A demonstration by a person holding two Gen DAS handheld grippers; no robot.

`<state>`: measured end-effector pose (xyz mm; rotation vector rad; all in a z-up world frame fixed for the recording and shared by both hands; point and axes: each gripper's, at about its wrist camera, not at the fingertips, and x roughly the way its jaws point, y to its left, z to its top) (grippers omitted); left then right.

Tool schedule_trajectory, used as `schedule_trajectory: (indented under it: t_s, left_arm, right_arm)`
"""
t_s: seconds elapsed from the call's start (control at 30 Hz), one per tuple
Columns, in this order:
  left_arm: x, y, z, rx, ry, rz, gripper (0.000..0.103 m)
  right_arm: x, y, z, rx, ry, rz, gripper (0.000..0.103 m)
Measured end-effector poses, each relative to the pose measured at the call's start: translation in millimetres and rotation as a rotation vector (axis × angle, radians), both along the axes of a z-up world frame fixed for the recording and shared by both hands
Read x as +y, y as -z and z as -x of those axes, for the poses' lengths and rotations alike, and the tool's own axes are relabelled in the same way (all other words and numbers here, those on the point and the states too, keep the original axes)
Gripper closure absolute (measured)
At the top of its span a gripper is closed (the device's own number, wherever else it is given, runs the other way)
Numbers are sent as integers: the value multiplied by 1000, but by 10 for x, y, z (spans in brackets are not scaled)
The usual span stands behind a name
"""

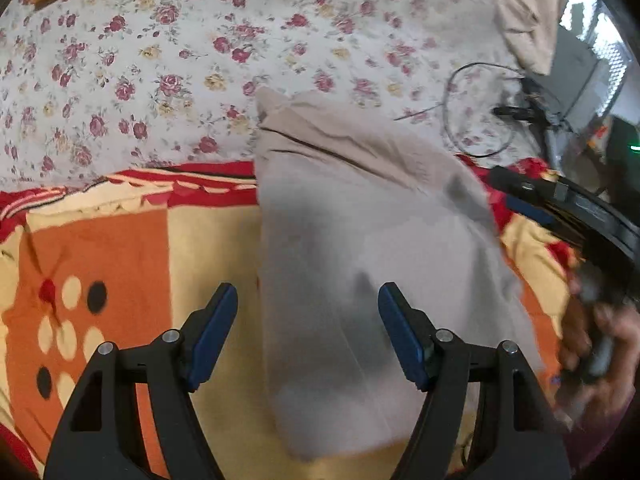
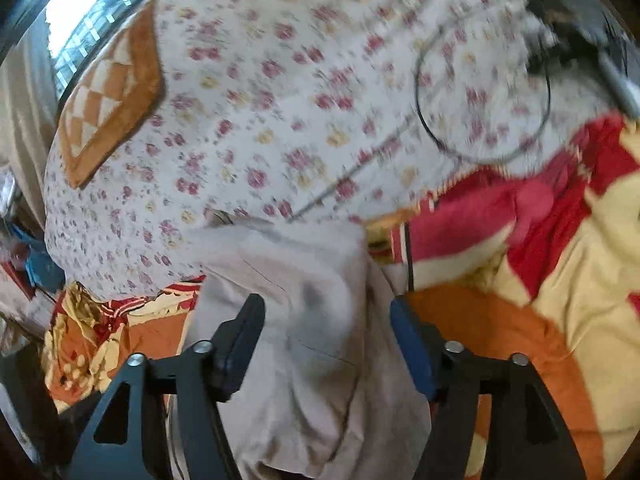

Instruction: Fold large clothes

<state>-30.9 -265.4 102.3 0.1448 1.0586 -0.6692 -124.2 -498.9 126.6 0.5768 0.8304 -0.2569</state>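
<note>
text: none readable | labels: none | brands: none | numbers: 0 legible | signs: none | left wrist view: no lettering on any surface, right edge blurred | right wrist view: heavy motion blur, nothing legible

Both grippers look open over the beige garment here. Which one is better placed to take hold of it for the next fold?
Probably the right gripper: the beige garment fills the gap between its open fingers. The left gripper is open too, but straddles the garment's left edge, half over the orange blanket.
</note>
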Motion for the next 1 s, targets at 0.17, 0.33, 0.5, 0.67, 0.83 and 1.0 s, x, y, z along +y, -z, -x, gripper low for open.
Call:
schedule_trajectory:
  t_s: [0.17,0.33,0.5,0.67,0.83,1.0]
  left_arm:
    - [-116,234,-193,30,-46,-60,31]
    - [-273,398,-179,37,-26,-74,30]
    - [-332,450,-136,46,-15,-60,30]
    - [-267,422,-78,47,-5,-54,30]
    - [-211,382,-12,55,-22,-45,30]
    - [-191,315,111,50,-10,-53,30]
  right_arm:
    - [255,-25,-391,40,-122,85,38]
    - [346,314,-806,149,-133,205,51]
    - [-133,926,-800,250,55,105,49]
    - [-221,566,-343,184,47,-6,43]
    - [-7,147,292,84,-33,-68,26]
    - [366,363,382,137,-168,-70,88]
